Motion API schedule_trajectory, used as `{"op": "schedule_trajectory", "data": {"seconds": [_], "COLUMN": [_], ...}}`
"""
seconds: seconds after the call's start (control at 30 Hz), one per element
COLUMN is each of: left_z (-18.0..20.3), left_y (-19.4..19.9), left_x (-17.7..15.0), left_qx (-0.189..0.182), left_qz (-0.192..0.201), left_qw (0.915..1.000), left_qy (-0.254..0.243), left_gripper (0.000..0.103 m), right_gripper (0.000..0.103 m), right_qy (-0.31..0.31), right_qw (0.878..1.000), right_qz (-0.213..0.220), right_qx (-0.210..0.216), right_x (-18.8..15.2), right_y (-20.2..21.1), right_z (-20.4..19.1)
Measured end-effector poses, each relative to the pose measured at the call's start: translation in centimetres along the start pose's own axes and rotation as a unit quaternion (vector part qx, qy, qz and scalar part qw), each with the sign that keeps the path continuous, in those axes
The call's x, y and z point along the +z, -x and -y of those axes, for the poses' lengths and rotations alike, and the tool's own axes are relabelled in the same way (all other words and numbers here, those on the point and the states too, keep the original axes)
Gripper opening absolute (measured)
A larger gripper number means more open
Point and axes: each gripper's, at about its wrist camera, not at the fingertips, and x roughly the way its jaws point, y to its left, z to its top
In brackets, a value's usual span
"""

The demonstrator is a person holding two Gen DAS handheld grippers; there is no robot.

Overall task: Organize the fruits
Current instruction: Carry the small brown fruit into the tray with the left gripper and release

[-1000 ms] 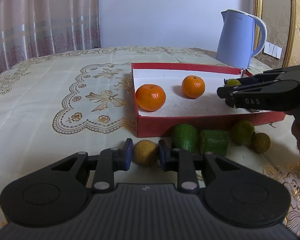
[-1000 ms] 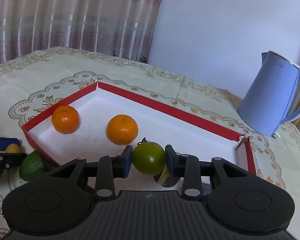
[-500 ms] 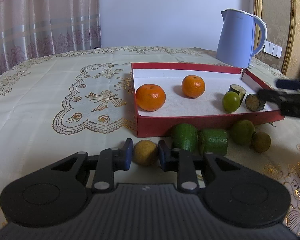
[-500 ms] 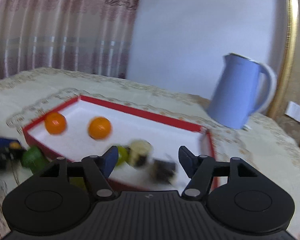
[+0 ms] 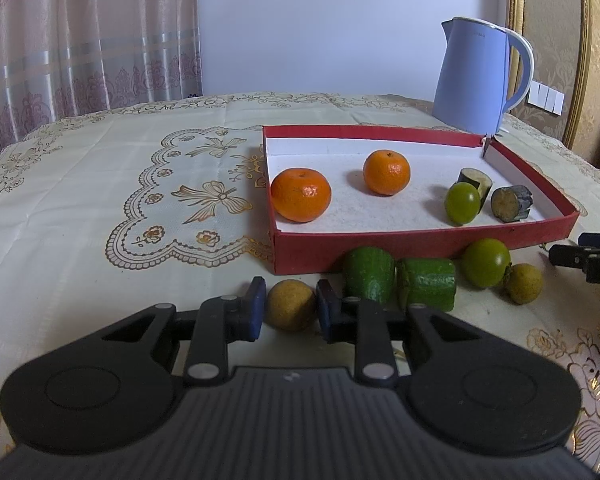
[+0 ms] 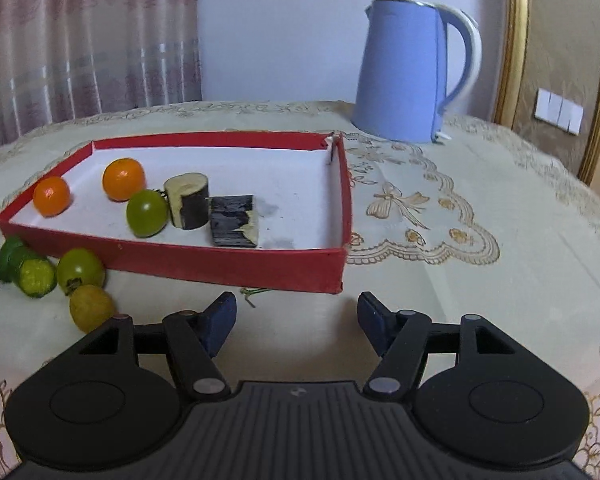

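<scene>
Holding a small tan round fruit [image 5: 291,309] between the blue pads of the left gripper [image 5: 291,312], jaws nearly shut and pressing on both of its sides, just in front of the near wall of the red tray [image 5: 380,246]; spreading the jaws of the right gripper [image 6: 296,322], about half open and still opening, with nothing between the pads, only bare tablecloth [image 6: 440,280] under them, just outside the tray's near right corner; showing in the left wrist view as dark fingertips at the right edge, low beside the tray. Lying inside the tray on its white floor: 2 oranges [image 5: 301,195] [image 5: 387,171] toward the left, well apart, and toward the right a green round fruit [image 5: 463,203] touching a dark-skinned cut piece [image 6: 187,201], with a second dark-skinned cut piece [image 6: 234,220] just beside. Lying outside, along the tray's near wall: 2 green cut chunks [image 5: 369,275] [image 5: 427,284] side by side, a green round fruit [image 5: 485,263] beyond them, and a small tan fruit [image 5: 523,283] possibly touching it, the view there being too small for certainty. Standing upright beyond the tray's far corner, a blue kettle [image 5: 480,74], with a pink curtain [image 5: 88,40] hanging behind the table
</scene>
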Motion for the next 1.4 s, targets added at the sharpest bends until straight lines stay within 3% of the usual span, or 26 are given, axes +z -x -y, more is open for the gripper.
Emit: {"op": "schedule_trajectory", "data": {"seconds": [0.07, 0.1, 0.53, 0.8, 1.1, 1.4], "left_z": [0.0, 0.0, -0.2, 1.8, 5.6, 7.5], "left_y": [0.0, 0.0, 1.2, 2.4, -2.3, -6.3], "left_x": [0.0, 0.0, 0.3, 4.1, 7.3, 7.4], "left_qx": [0.002, 0.003, 0.009, -0.007, -0.013, 0.002], "left_qz": [0.0, 0.001, 0.013, 0.045, 0.032, 0.008], "left_qw": [1.0, 1.0, 0.9998, 0.9989, 0.9981, 0.9959], "left_qy": [-0.002, -0.003, 0.013, -0.012, -0.052, -0.09], "left_gripper": [0.025, 0.025, 0.023, 0.023, 0.023, 0.023], "right_gripper": [0.081, 0.082, 0.091, 0.092, 0.093, 0.093], "right_qy": [-0.005, -0.007, -0.009, -0.009, -0.009, -0.009], "right_qw": [1.0, 1.0, 1.0, 1.0, 1.0, 1.0], "right_qz": [-0.004, -0.007, -0.013, -0.014, -0.014, -0.014], "right_qx": [0.003, 0.008, 0.011, 0.011, 0.011, 0.011], "right_x": [0.0, 0.0, 0.0, -0.1, -0.1, 0.0], "right_y": [-0.3, -0.4, -0.5, -0.5, -0.5, -0.5], "right_z": [0.2, 0.3, 0.4, 0.4, 0.4, 0.4]}}
